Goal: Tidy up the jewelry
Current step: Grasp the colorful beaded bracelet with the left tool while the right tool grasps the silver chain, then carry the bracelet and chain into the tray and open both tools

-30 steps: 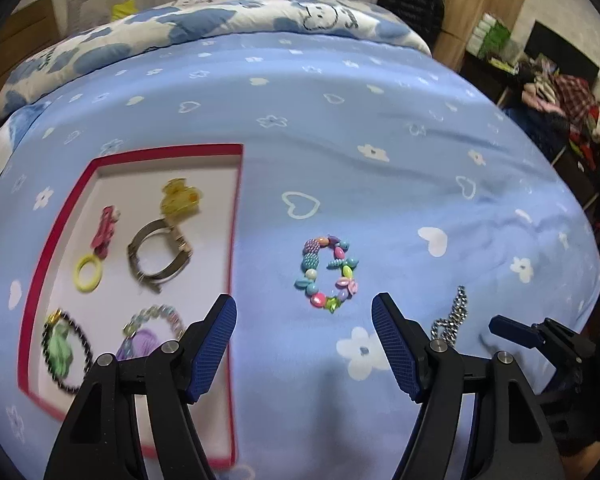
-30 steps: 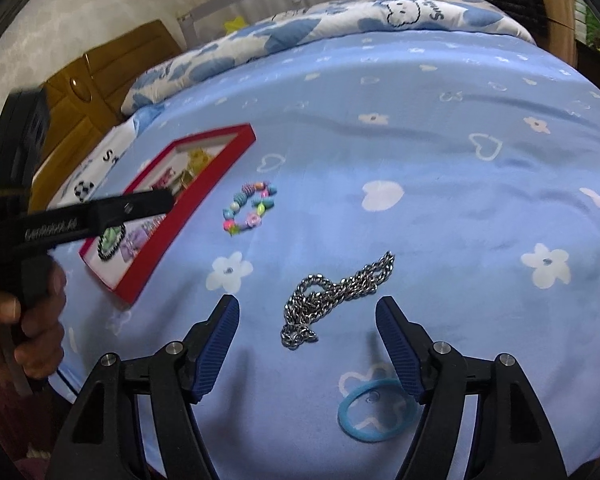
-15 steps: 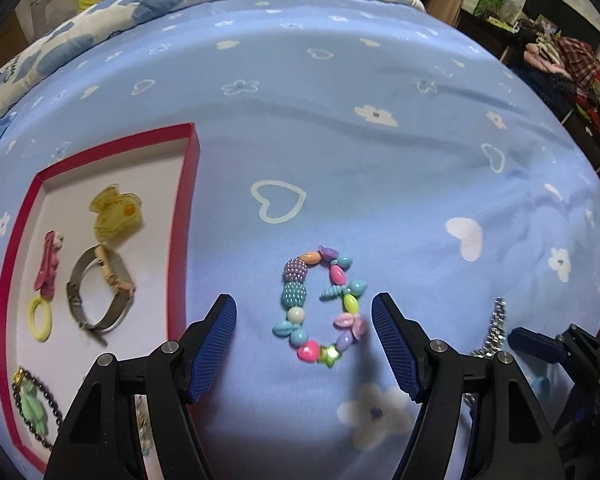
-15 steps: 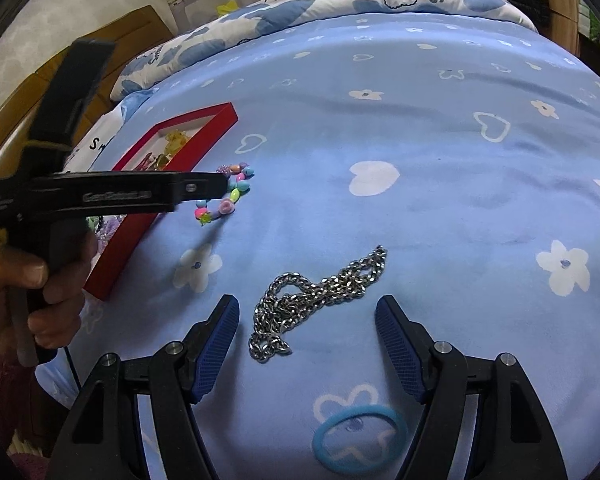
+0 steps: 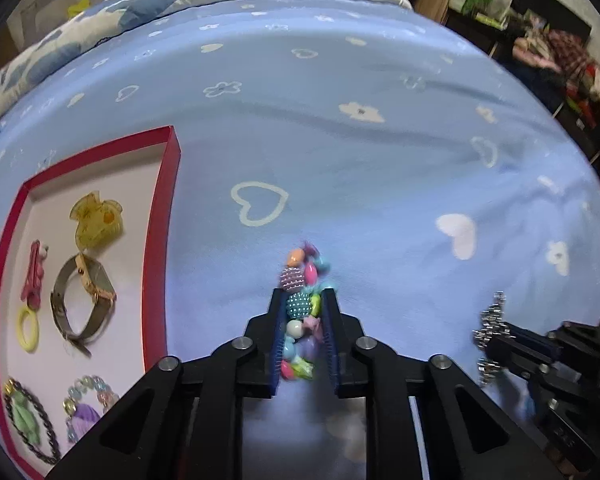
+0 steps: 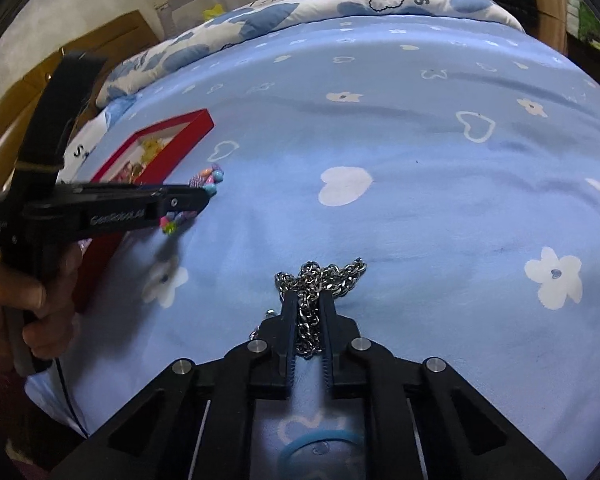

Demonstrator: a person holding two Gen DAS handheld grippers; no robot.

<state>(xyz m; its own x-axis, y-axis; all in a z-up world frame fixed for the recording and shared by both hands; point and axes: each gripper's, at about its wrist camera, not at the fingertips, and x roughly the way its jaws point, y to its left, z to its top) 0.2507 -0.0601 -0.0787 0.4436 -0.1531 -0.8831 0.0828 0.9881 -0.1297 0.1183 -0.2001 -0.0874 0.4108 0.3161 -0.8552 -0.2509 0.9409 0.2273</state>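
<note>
A bracelet of many-coloured beads lies on the blue bedsheet, squeezed into a line. My left gripper is closing its jaws on it, and the blue pads press its sides. From the right wrist view the same bracelet pokes out past the left gripper. To the right a silver chain is bunched on the sheet. My right gripper is closing on the chain, links pinched between its pads. The left wrist view catches that chain at the right gripper.
A red-walled box lies left of the bracelet. It holds a yellow claw clip, a strap bracelet, a pink clip and two more bracelets. A blue hair tie lies under the right gripper. A person's hand grips the left tool.
Both grippers went from wide open to closed, the left on the bead bracelet, the right on the chain. The left one came down and forward over the bracelet, which is now squashed narrow.
</note>
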